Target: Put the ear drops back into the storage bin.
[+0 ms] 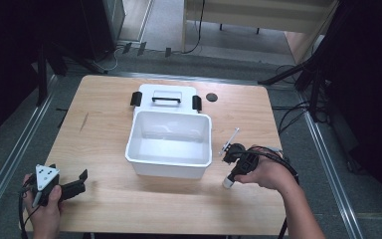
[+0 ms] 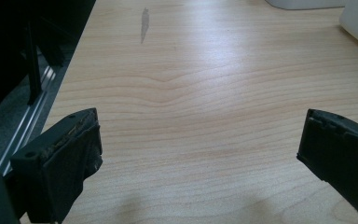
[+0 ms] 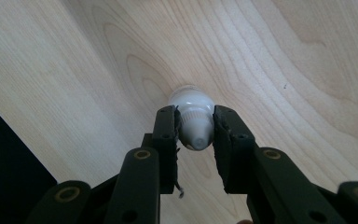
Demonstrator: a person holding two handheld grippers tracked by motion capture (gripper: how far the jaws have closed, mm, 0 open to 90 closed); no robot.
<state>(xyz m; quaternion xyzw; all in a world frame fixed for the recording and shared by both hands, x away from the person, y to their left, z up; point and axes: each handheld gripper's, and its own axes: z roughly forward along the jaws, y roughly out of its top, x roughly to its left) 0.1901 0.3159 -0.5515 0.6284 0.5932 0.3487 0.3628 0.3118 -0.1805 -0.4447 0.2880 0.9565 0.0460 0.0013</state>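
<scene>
The right hand-held gripper [image 3: 195,133] has its jaws closed on a small white bulb-like object [image 3: 193,122], possibly a light bulb, held just above the wooden surface [image 1: 109,194] to the right of an open white bin [image 1: 169,144]. The bin's lid [image 1: 166,98] lies flat behind it, touching its far wall. The left hand-held gripper [image 2: 198,154] rests near the surface's front left corner, jaws spread wide and holding nothing. A thin white stick [image 1: 231,138] lies near the right hand [image 1: 268,174].
</scene>
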